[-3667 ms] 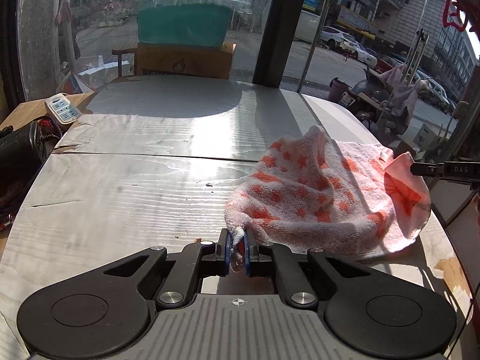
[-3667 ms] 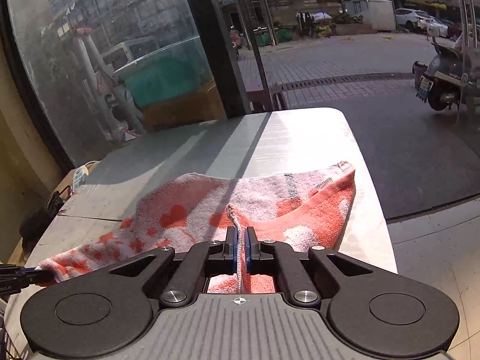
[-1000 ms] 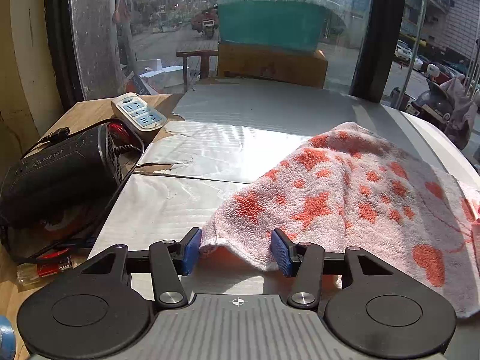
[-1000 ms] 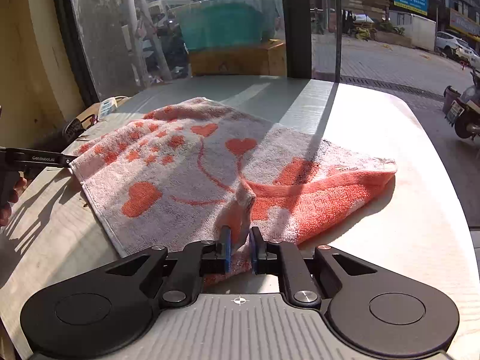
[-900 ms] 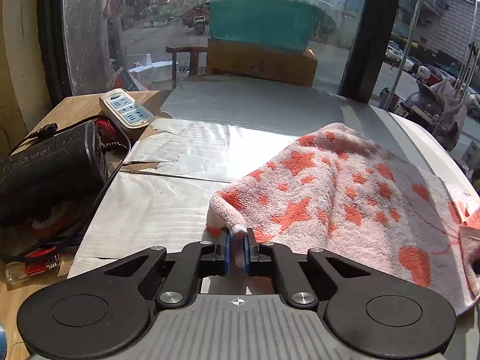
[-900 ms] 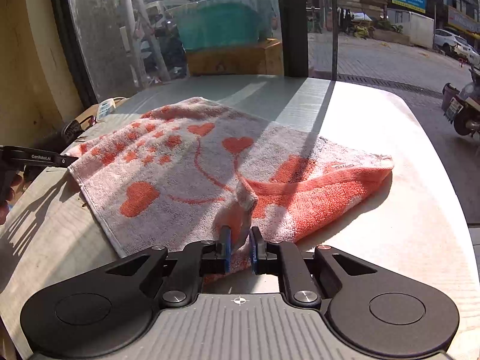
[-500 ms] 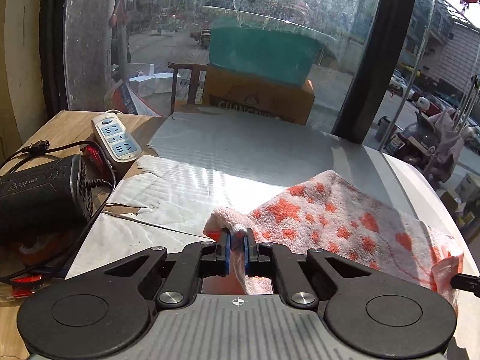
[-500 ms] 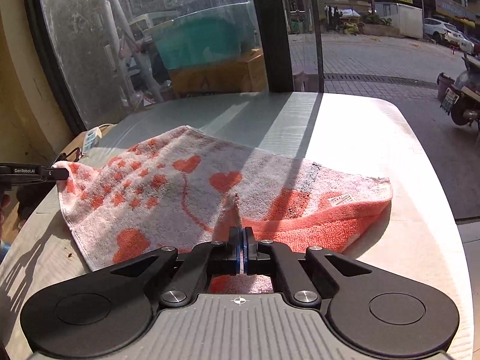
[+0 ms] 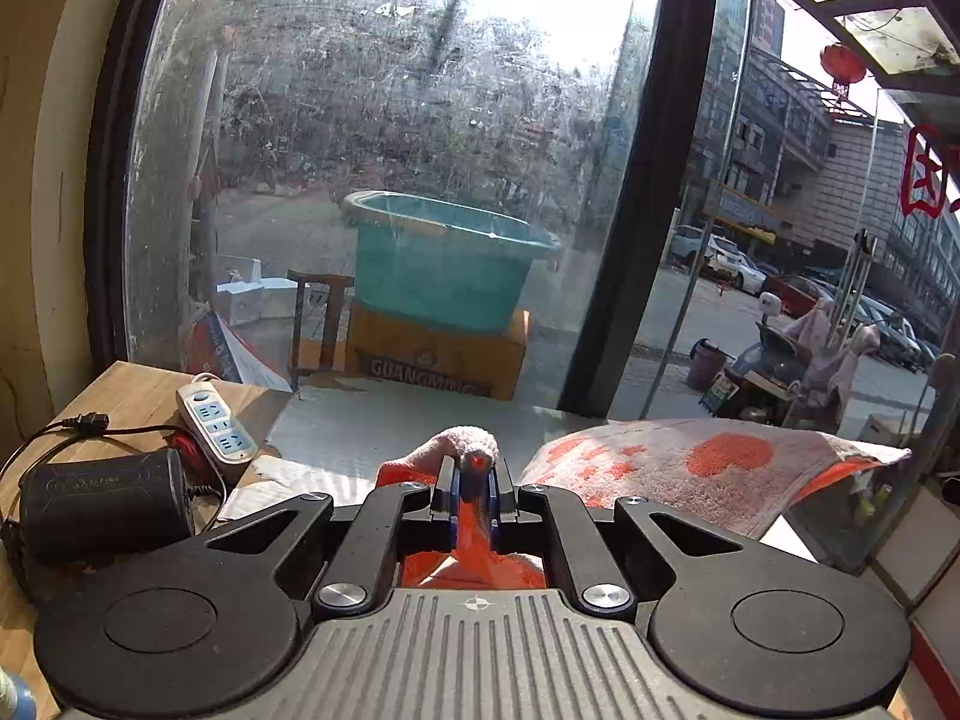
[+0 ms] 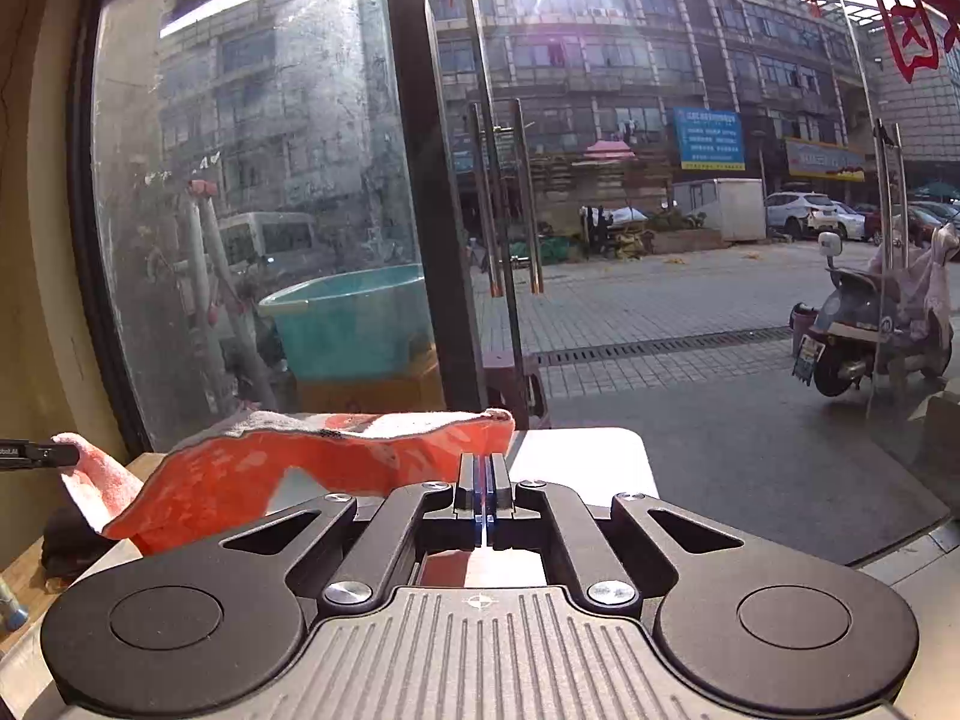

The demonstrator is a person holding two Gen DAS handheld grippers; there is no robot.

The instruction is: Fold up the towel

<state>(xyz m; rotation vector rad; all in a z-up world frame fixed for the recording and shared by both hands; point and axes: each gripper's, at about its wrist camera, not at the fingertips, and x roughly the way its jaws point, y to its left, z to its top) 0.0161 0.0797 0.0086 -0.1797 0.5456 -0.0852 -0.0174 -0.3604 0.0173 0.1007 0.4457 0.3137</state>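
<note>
Here the left gripper (image 9: 473, 483) and right gripper (image 10: 483, 489), jaws each pinched on a towel (image 9: 690, 468) corner, hold it raised above the desk (image 10: 576, 450); carry both corners forward level, edge taut.

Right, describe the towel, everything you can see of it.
The towel is terry cloth, pale pink with orange hearts and stars on one face, solid orange on the other. It is lifted and stretched between both claws: the left claw is shut on one bunched corner, the right claw on its near edge. The span sags.
</note>
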